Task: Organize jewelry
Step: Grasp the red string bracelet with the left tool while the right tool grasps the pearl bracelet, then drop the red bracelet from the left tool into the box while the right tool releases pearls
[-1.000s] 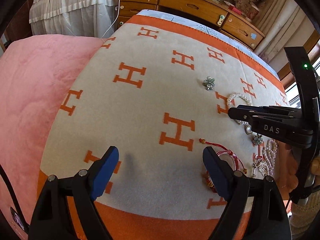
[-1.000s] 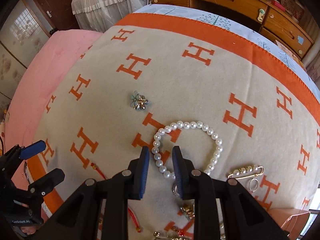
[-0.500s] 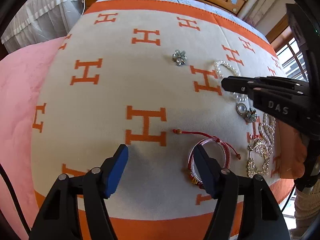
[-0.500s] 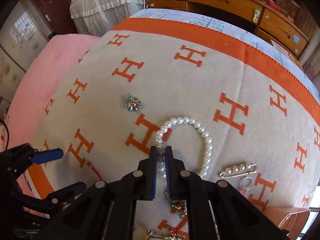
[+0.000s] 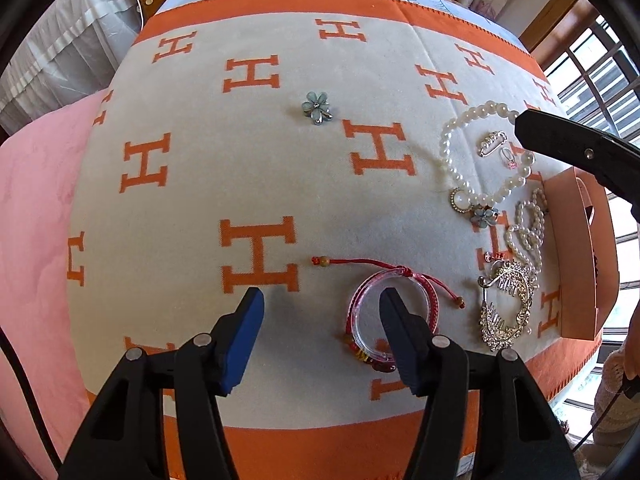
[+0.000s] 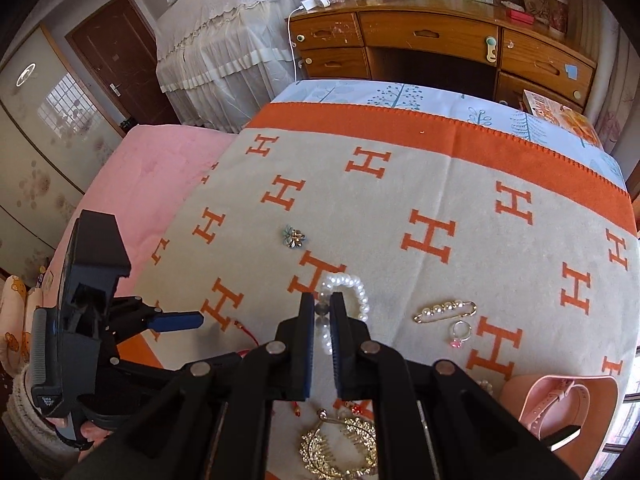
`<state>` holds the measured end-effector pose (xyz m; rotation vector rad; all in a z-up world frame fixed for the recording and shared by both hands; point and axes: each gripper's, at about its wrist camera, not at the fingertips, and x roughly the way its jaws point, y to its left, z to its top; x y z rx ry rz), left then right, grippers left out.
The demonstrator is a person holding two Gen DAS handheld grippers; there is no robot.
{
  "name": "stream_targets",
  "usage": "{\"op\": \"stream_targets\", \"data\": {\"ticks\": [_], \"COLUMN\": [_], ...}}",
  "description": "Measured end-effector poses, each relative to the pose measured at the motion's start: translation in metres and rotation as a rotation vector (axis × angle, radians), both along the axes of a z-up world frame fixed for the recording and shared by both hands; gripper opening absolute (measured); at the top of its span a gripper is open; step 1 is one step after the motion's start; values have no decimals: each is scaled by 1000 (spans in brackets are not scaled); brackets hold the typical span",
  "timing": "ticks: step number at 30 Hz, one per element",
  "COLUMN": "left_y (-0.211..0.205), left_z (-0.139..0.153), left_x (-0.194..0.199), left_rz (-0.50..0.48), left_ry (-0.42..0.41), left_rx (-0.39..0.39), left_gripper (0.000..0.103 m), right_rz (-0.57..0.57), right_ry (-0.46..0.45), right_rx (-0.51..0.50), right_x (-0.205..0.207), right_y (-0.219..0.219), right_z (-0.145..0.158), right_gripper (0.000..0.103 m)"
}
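On a cream blanket (image 5: 280,168) patterned with orange H letters, several pieces of jewelry lie toward its right edge. Clamped between the pads of the right gripper (image 6: 322,312) is a pearl bracelet (image 6: 352,286), gathered into a bunch and partly raised from the cloth; in the left wrist view its loop (image 5: 460,160) trails down onto the blanket. Beside it lie a gold pin set with pearls (image 6: 445,311) and a small ring with a pink stone (image 6: 460,332).

Near the blanket's front edge the left gripper (image 5: 320,320) hangs with its jaws apart, having just been closing. One finger reaches over a red cord bracelet (image 5: 390,312) wound round a clear bangle, while the other stands over bare cloth; whether either touches cannot be told.

A gold rhinestone hair comb (image 5: 504,304) lies to the right of the red bracelet. A blue flower brooch (image 5: 317,108) sits alone near the blanket's middle. At the right edge stands a peach-coloured box (image 5: 580,248).
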<state>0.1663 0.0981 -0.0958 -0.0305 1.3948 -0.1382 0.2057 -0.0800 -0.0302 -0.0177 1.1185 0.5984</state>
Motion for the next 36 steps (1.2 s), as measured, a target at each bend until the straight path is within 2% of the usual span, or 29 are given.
{"op": "stream_targets", "data": {"ticks": [4,7,9,11,12,13,18,26,36], "left_y": [-8,-13,-16,-18,-21,-21,-19,-29,-102], "left_z": [-10,-14,-14,-15,-15,-16,-10,34,88], "left_x": [2,3,3,3,4,4,0,-18,-25], "left_rz": [-13,-23,-29,-36,-39,-36,-7,-24,-177], "left_ry": [25,27,35,35,38,48,41,-50,-172], "left_rx": [20,41,29,39,36,23,-15,-34,-72], "left_gripper": [56,39,34,22,9,6,4,4,4], "right_rz": [2,4,2,-3,-5,-7,-26,-69,-214], "right_ry": [-1,-8,-14,-22,-26,-29,-46,-110,-203], "right_rx": [15,24,32,40,45,50,80,142,118], "right_x": [-6,-11,-14,-16,-18,-19,-27,-48,-79], "right_y": [-3,-6,-7,-10,-12,-13,-24,-62,-145], "right_z": [3,7,10,14,16,18,27,56,80], "right_gripper": [7,7,7,7,7,7,7,7,7]}}
